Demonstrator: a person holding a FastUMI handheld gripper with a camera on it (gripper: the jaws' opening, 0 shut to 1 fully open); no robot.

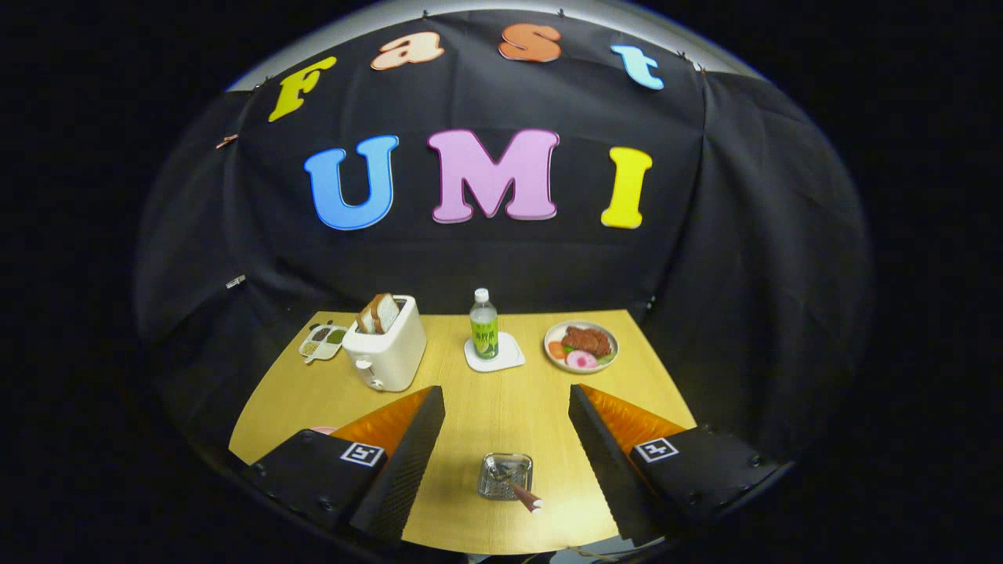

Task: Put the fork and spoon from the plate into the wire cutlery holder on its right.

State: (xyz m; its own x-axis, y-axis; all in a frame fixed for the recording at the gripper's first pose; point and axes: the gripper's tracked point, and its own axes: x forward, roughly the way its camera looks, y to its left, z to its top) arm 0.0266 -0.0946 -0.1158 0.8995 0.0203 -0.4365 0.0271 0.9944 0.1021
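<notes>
Gripper (505, 462) released, fingers spread wide above the wooden table (501, 399), nothing held. Beyond the fingers: toaster (386, 348) ahead-left, food plate (581, 346) ahead-right, bottle (483, 324) straight ahead. Wire cutlery holder (505, 475) sits between the fingertips, one utensil handle (526, 497) sticking out.

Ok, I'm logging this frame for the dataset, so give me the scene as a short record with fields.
tool: open, fingers wide apart above the table, holding nothing
cutlery holder: wire holder between the fingers, one handled utensil sticking out of it
table: light wood
beyond the fingers: white toaster with bread slices, green bottle on a white coaster, plate of food
beside toaster: small divided tray
task state: which utensil is in the holder cannot be told
</notes>
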